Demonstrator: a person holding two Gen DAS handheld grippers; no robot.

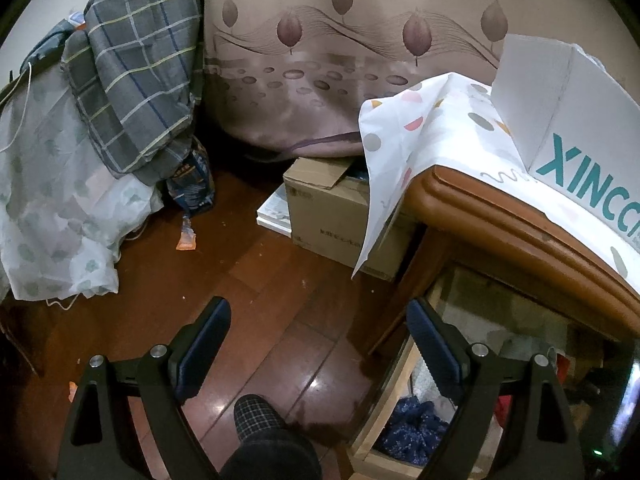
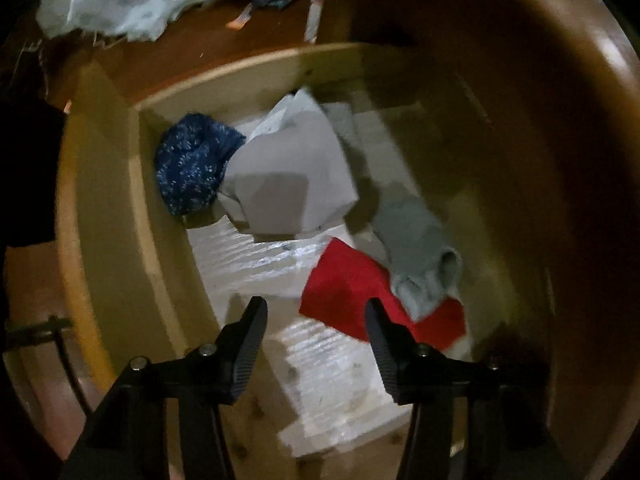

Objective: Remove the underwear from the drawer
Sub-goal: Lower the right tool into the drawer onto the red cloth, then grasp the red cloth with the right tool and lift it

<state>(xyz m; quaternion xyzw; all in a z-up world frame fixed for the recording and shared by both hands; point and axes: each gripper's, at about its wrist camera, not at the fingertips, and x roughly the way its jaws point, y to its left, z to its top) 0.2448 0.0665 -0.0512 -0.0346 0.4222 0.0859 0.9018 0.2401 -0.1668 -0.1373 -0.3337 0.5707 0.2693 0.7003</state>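
Jaws apart and empty, the left gripper [image 1: 319,346] hangs over dark wood floor [image 1: 248,280] beside the open drawer [image 1: 384,412], where a blue speckled garment [image 1: 412,424] lies; a white box [image 1: 576,120] on the cabinet top reads "XINCC". From the right wrist, the right gripper [image 2: 316,332], jaws apart and gripping nothing, hovers inside the drawer, the red underwear [image 2: 344,284] just beyond its right-hand finger, beside grey underwear [image 2: 416,248].
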